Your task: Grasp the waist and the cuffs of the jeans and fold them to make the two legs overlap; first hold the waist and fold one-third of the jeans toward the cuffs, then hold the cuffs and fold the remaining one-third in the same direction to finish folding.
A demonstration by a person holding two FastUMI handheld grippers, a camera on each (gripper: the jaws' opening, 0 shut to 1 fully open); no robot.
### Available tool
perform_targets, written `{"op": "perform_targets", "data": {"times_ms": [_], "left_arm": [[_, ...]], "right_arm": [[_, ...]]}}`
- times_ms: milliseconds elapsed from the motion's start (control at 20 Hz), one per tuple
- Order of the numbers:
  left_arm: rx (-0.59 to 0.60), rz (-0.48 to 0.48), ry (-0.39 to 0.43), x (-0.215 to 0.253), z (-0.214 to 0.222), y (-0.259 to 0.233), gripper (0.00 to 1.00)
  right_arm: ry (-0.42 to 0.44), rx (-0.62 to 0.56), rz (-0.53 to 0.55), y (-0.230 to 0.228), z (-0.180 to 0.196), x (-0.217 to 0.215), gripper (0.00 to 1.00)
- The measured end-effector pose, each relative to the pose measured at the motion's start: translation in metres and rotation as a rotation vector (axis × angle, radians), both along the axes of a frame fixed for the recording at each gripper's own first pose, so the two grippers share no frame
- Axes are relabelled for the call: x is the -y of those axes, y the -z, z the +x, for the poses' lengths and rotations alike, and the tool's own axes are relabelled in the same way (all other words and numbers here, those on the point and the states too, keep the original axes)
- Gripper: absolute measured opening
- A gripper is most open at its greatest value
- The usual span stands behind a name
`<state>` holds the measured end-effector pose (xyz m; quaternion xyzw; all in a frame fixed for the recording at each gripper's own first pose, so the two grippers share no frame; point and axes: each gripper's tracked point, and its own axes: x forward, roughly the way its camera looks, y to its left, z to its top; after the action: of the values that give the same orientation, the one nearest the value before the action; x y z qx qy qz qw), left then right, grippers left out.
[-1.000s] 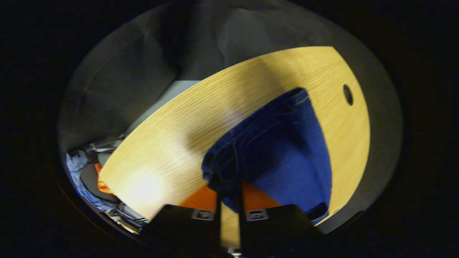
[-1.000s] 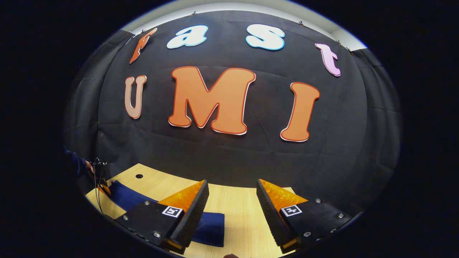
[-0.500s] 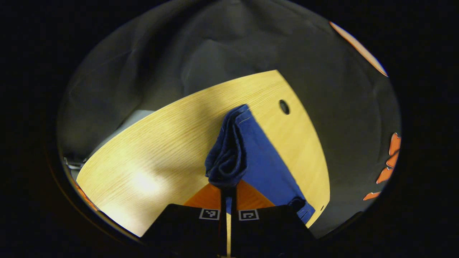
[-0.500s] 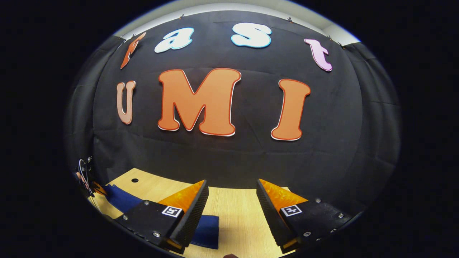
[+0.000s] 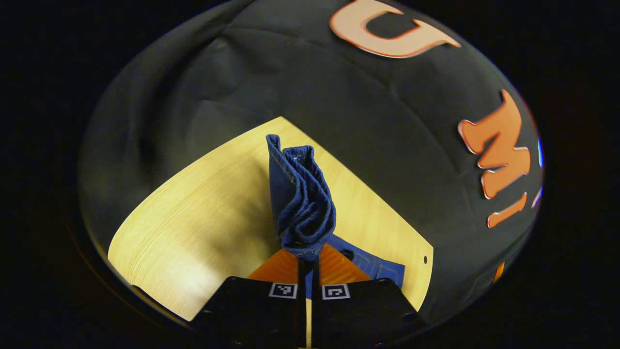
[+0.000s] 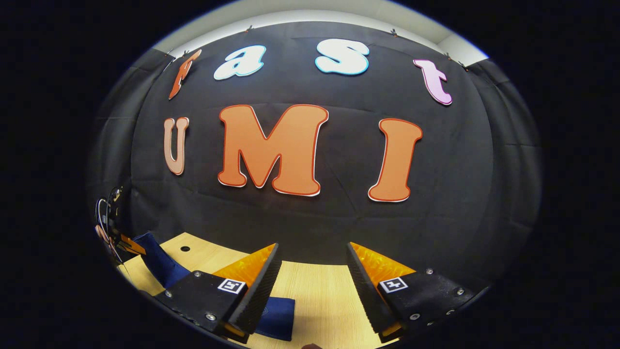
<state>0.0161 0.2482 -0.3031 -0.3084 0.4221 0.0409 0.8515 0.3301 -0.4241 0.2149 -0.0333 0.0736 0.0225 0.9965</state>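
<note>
left gripper clamped on jeans end, now lifted off table | right gripper apart, idle | fold underway

- You are looking at jeans of dark blue denim, matt and coarse-woven, with stitched hems showing along the bunched edge.
- The table is showing as pale wood-grain, smooth with a soft sheen where light is pooling.
- Your left gripper is pinching the denim between orange ribbed plastic fingers on matt black bodies.
- Your right gripper is showing translucent orange plastic fingers, faced with ridged black rubbery pads; metal screws are glinting on its matt black plates.
- The booth wall is reading as matt black cloth, creased.
</note>
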Motion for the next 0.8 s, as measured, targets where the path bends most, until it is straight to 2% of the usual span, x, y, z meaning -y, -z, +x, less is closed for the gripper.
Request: {"op": "perform_targets", "data": {"times_ms": [100,400,650,800], "left_arm": [[0.048,0.023,0.062,0.025,0.004,-0.021,0.04],[0.168,0.019,0.284,0.155,0.021,-0.074,0.04],[0.16,0.031,0.485,0.262,0.013,-0.066,0.04],[0.13,0.103,0.62,0.308,0.005,-0.037,0.04]], "right_arm": [[-0.001,0.009,0.003,-0.003,-0.002,0.005,0.86],[0.001,0.021,0.029,-0.005,-0.008,0.023,0.86],[0.026,0.018,0.06,-0.001,-0.011,0.049,0.86],[0.048,0.002,0.074,0.006,-0.015,0.068,0.86]]}}
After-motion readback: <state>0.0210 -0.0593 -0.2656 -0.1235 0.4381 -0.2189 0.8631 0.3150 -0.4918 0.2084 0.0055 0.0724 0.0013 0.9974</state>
